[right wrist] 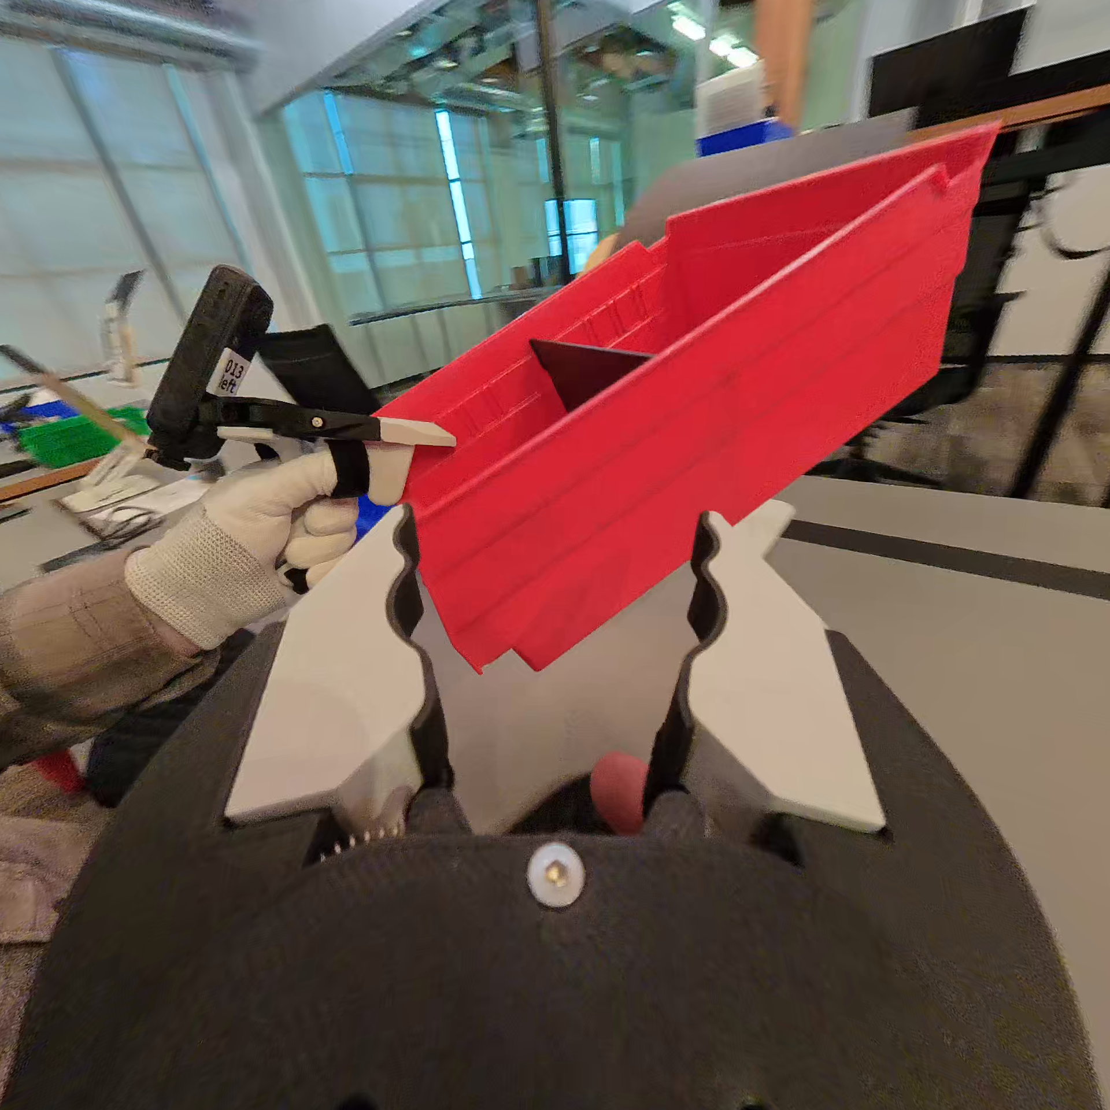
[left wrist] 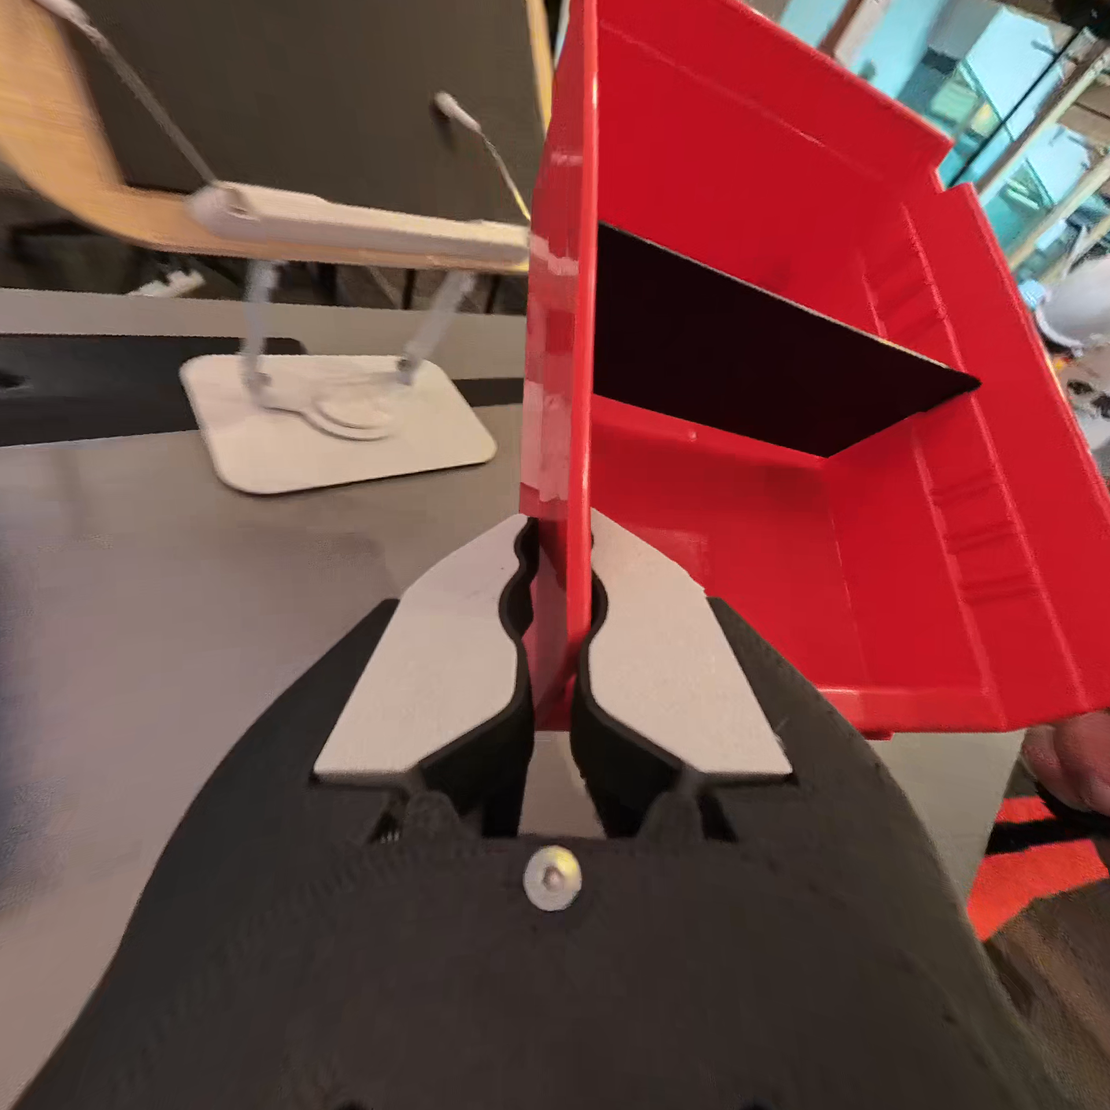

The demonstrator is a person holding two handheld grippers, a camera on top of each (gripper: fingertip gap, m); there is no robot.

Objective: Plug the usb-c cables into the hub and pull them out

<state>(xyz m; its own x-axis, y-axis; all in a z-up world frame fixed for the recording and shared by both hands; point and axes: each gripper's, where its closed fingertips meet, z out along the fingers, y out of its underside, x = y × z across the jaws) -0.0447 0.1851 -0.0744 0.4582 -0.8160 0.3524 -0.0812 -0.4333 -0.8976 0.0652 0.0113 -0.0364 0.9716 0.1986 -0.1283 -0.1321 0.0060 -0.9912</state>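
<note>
Holding: left gripper (left wrist: 555,540) clamped on one end wall of a red bin (left wrist: 781,420), lifted clear of the grey table (left wrist: 150,600).
Bin axis: long side runs away from the left gripper, far end tilted up in the right wrist view; black divider (left wrist: 751,360) crosses its middle.
Right gripper (right wrist: 555,540): jaws apart, nothing between them, bin's low corner just beyond.
Hub (left wrist: 360,225): pale slim bar, probably the hub, on a white stand (left wrist: 336,420) far left, lying left to right.
Cable (left wrist: 480,138): loose plug raised behind the hub, blurred.
Hand (right wrist: 258,540): white-gloved, gripping the left tool's handle.
</note>
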